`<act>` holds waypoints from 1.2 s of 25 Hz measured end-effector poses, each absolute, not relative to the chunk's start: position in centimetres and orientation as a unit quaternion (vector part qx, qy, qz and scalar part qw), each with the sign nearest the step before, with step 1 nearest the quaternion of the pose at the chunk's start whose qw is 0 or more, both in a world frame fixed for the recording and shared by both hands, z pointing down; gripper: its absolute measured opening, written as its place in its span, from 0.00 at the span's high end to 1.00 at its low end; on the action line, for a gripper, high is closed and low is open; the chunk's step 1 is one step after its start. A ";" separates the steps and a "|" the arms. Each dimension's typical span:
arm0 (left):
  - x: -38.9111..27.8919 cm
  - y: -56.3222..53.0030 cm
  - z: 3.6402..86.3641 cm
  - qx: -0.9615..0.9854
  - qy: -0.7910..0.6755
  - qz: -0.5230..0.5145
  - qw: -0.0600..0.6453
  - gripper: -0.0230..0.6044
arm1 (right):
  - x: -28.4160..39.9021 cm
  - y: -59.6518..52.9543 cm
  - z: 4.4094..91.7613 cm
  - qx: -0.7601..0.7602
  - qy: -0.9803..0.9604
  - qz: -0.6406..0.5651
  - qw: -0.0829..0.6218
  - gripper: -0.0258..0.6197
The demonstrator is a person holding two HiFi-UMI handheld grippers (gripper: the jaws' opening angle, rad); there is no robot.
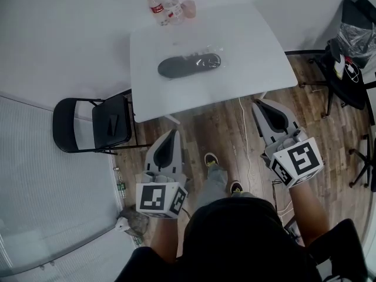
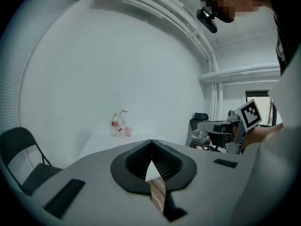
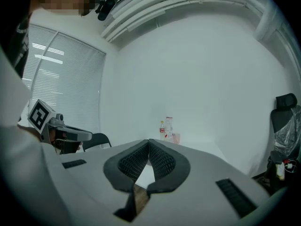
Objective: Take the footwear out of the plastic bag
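Note:
A dark shoe (image 1: 182, 66) lies inside a clear plastic bag (image 1: 205, 57) in the middle of the white table (image 1: 247, 69). My left gripper (image 1: 171, 135) is held above the floor, short of the table's near edge, shut with nothing in it. My right gripper (image 1: 262, 107) hovers near the table's near right corner, also shut and empty. In the left gripper view the jaws (image 2: 151, 142) meet at the tips; in the right gripper view the jaws (image 3: 149, 142) do the same. The shoe is hidden behind the jaws in both gripper views.
Two bottles (image 1: 161, 4) and a pink cup (image 1: 188, 8) stand at the table's far edge. A black folding chair (image 1: 94, 124) stands left of the table. An office chair with a bag (image 1: 352, 46) is at the right. A white cable (image 1: 247, 151) trails over the wooden floor.

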State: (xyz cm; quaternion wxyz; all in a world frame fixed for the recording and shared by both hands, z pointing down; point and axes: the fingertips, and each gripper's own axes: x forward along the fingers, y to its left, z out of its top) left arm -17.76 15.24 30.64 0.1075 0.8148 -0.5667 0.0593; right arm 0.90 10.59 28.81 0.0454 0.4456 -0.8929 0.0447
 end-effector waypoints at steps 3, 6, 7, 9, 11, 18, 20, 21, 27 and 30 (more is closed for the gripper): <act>-19.3 12.9 30.3 0.815 -0.566 0.057 0.109 0.93 | -0.4 8.2 28.4 0.448 -0.891 0.043 0.050 0.93; -20.7 11.1 29.9 0.816 -0.564 0.057 0.113 0.93 | -1.4 6.2 28.1 0.452 -0.889 0.046 0.057 0.93; -21.1 10.3 29.9 0.817 -0.563 0.055 0.114 0.93 | -1.6 5.4 27.9 0.453 -0.888 0.046 0.060 0.93; -22.1 8.6 30.0 0.818 -0.561 0.050 0.114 0.93 | -2.3 3.5 27.7 0.452 -0.888 0.044 0.063 0.93; -22.9 7.9 30.3 0.820 -0.559 0.052 0.115 0.93 | -2.9 2.5 27.6 0.449 -0.890 0.043 0.066 0.93; -23.4 5.2 30.8 0.834 -0.538 0.045 0.114 0.93 | -3.3 0.2 26.8 0.451 -0.888 0.012 0.091 0.93; -23.6 4.5 30.8 0.836 -0.535 0.045 0.113 0.93 | -3.6 -0.4 26.7 0.451 -0.888 0.008 0.093 0.93; -23.6 4.2 30.9 0.837 -0.534 0.046 0.113 0.93 | -3.7 -0.8 26.7 0.450 -0.888 0.006 0.093 0.93; -23.0 2.0 31.4 0.843 -0.523 0.055 0.115 0.93 | -3.2 -2.5 27.0 0.458 -0.884 0.011 0.090 0.93; -23.1 0.9 31.2 0.842 -0.524 0.060 0.112 0.93 | -3.3 -3.6 27.0 0.458 -0.885 0.014 0.086 0.93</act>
